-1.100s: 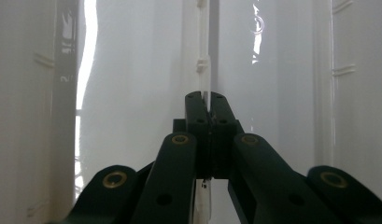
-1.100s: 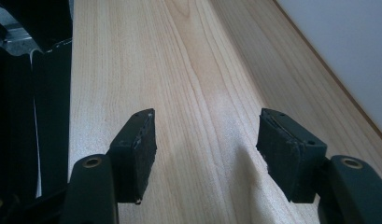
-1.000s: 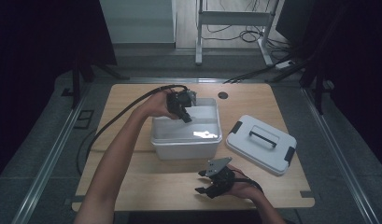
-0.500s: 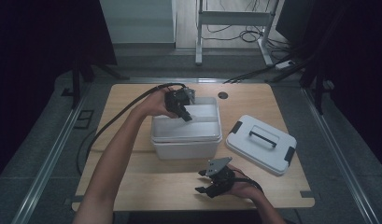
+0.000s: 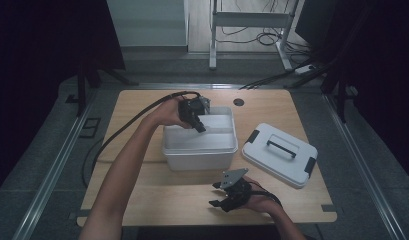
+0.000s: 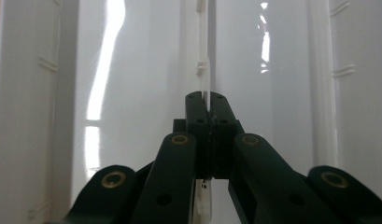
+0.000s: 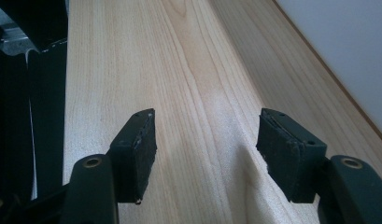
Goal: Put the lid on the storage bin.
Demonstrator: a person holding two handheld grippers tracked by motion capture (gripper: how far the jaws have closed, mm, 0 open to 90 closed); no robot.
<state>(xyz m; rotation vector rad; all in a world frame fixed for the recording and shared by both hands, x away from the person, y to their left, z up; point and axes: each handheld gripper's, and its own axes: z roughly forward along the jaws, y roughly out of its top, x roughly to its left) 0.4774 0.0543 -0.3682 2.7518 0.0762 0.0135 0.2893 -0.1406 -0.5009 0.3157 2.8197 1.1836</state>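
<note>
The divider (image 6: pixel 205 77), a thin clear plastic panel, stands upright on edge inside the white bin (image 5: pixel 199 147), running across its inner floor between the two long walls. In the left gripper view the left gripper (image 6: pixel 207 100) has its jaws pressed together on the divider's top edge, so the panel sits clamped between the pads. In the high view that same left gripper (image 5: pixel 198 122) dips over the bin's far rim with the person's left arm stretched along the table (image 5: pixel 142 195).

The step in hand looks like seating or lifting this divider along the small ribs moulded into the bin walls. To do it well, the left hand should keep the panel vertical and move it straight along the line of the slots, without twisting. A thin panel held at one spot on its top edge can pivot or bow, so a slow, even move suits it better than a quick one. The grip seems centred on the edge, which should help keep both ends level.

The right gripper (image 7: pixel 207 154) rests low over bare wood near the front edge of the table, its jaws spread wide and holding nothing. It could steady the bin's near wall if the bin starts to slide. The lid (image 5: pixel 282 152) lies flat to the right of the bin, well clear of the work.
</note>
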